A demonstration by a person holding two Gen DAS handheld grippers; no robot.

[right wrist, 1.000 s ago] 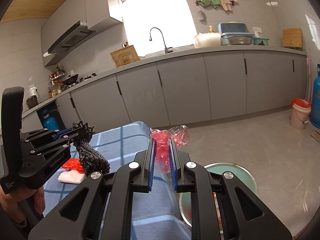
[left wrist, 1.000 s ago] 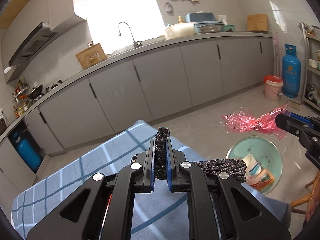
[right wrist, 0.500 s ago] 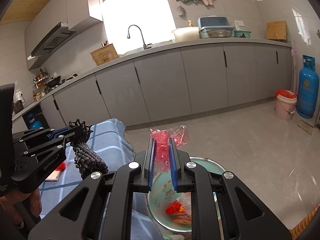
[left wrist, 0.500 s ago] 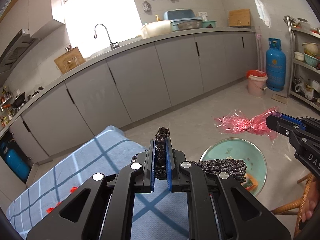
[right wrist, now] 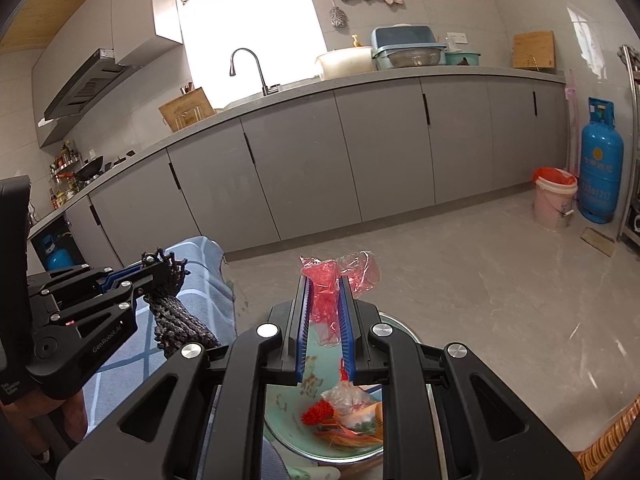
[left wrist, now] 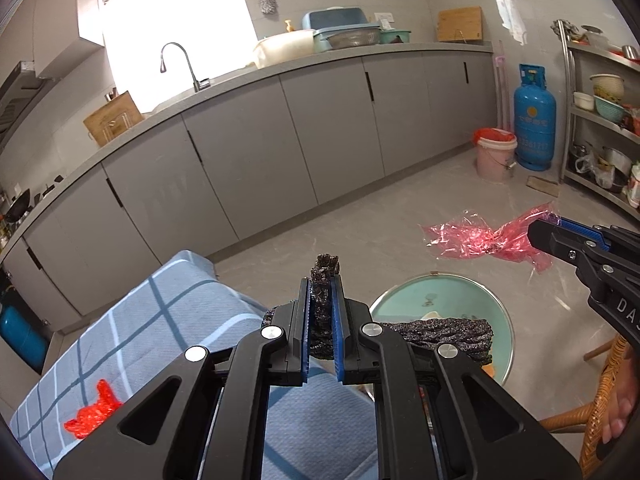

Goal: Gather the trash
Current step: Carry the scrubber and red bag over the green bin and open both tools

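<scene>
Hiding part of the basin [right wrist: 288, 430], right gripper [right wrist: 325, 312] clamps pink wrap [right wrist: 324, 300].

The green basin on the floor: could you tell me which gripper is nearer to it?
Right. The right gripper, holding pink plastic, hangs above the green basin; the left gripper is over the blue cloth beside it.

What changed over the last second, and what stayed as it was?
Both hand-held grippers travelled off the blue checked cloth toward the green basin, which now shows more fully. Unchanged: left hand-held gripper clamps the black mesh, right the pink plastic.
</scene>
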